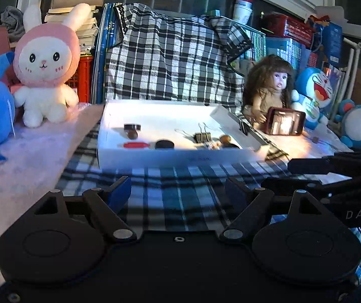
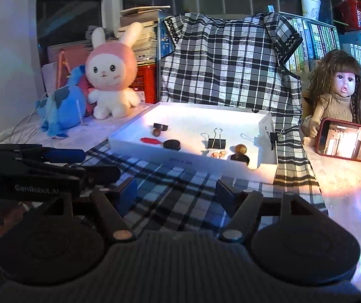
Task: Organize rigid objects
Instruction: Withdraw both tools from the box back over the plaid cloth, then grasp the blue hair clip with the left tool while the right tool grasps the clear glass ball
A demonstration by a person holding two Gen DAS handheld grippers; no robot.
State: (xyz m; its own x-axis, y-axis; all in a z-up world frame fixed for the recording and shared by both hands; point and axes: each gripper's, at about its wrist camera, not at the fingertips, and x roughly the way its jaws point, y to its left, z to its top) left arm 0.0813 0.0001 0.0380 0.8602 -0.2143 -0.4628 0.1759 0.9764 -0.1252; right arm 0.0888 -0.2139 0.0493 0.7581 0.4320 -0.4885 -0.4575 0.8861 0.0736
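Note:
A shallow white box point(image 1: 170, 155) point(image 2: 180, 160) lies on a plaid cloth ahead of both grippers. Inside lie a red flat piece point(image 2: 151, 141), a black disc point(image 2: 172, 144), a black binder clip point(image 2: 216, 142), a brown nut point(image 2: 241, 148), a dark block point(image 2: 160, 126) and other small items. Another clip point(image 2: 272, 138) grips the box's right wall. My left gripper point(image 1: 177, 192) is open and empty, well short of the box. My right gripper point(image 2: 176, 193) is open and empty, also short of it. Each gripper shows at the edge of the other's view.
A pink rabbit plush point(image 2: 112, 75) and a blue plush point(image 2: 59, 111) stand at the left. A doll point(image 2: 341, 93) sits at the right behind a red phone point(image 2: 346, 140). Books and a plaid-draped stack point(image 2: 228, 63) rise behind the box.

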